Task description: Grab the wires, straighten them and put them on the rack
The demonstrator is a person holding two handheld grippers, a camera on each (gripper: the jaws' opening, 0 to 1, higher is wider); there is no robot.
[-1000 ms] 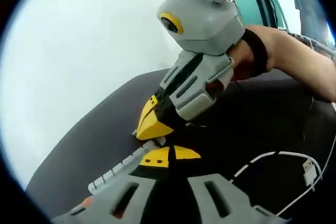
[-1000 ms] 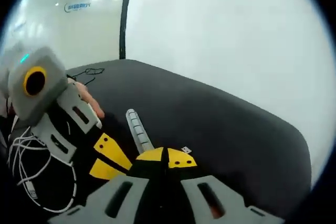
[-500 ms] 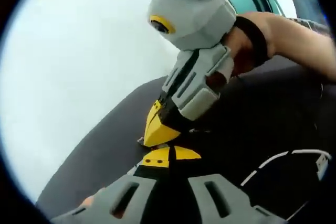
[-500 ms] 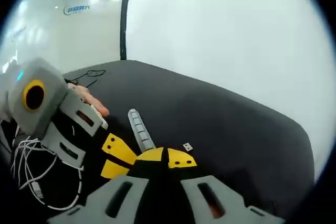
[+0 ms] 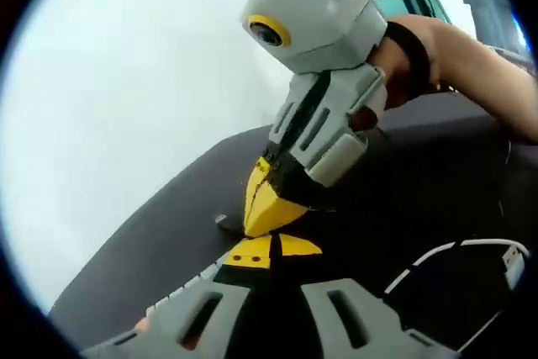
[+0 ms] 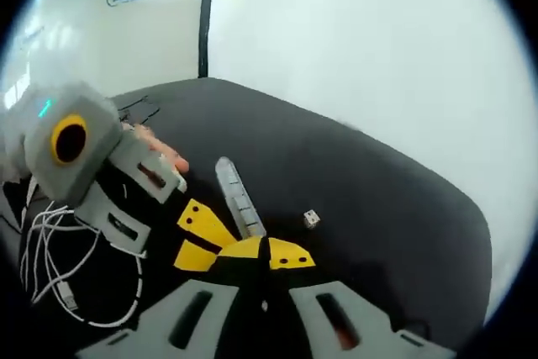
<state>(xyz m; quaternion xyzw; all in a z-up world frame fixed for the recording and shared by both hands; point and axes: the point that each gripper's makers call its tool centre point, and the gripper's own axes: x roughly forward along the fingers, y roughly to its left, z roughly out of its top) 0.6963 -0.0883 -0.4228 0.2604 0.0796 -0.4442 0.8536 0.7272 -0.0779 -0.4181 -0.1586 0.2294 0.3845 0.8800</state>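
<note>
**Tongs meet over the rack**

Both tongs have edged closer, tips nearly touching at lower centre. Left tongs point(image 5: 271, 251) and right tongs point(image 6: 267, 251) look pinched shut; whether on wire, I cannot tell. Rack point(image 6: 239, 197) lies just beyond; loose wires point(image 6: 59, 279) lower left. Keep tension even, lower slowly.

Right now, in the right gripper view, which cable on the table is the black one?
The thin black cable lying at the far edge of the dark table; the white cables are piled beside the left gripper.

The rack point(image 6: 239, 198) runs under the right gripper point(image 6: 267, 251) — its near end hidden.
</note>
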